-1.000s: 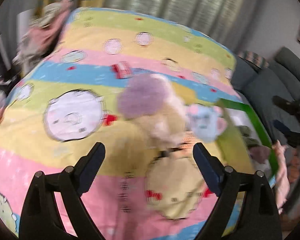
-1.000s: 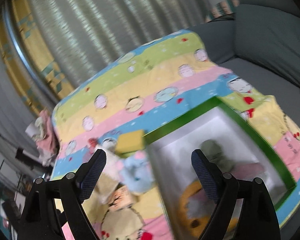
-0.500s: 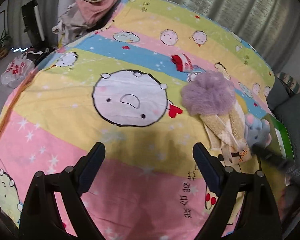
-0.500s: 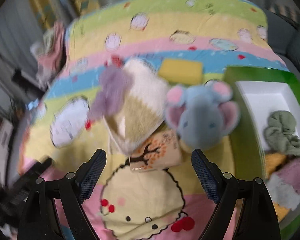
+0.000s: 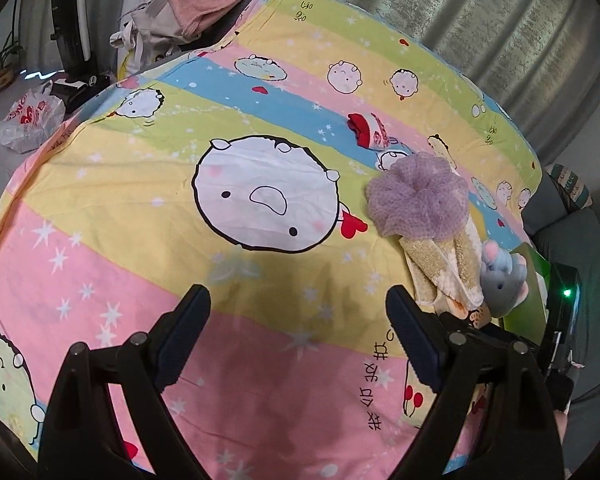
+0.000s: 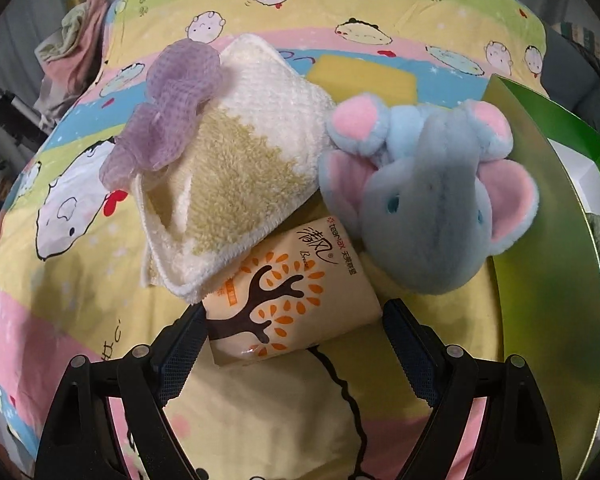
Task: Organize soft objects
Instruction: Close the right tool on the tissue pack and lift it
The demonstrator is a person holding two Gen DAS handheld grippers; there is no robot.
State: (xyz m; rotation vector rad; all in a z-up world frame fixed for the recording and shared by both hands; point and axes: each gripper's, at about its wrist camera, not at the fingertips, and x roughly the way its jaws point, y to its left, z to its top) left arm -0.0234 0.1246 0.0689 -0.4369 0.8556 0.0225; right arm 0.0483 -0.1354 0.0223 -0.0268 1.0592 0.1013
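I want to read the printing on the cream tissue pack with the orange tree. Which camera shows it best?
The right wrist view: the cream tissue pack with the orange tree lies large and sharp between the open right gripper fingers, one end tucked under the folded towel. The left wrist view shows only a small corner.

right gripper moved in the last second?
Yes. The right gripper came down toward the bedsheet, off the green box. Its open jaws now flank the tissue pack.
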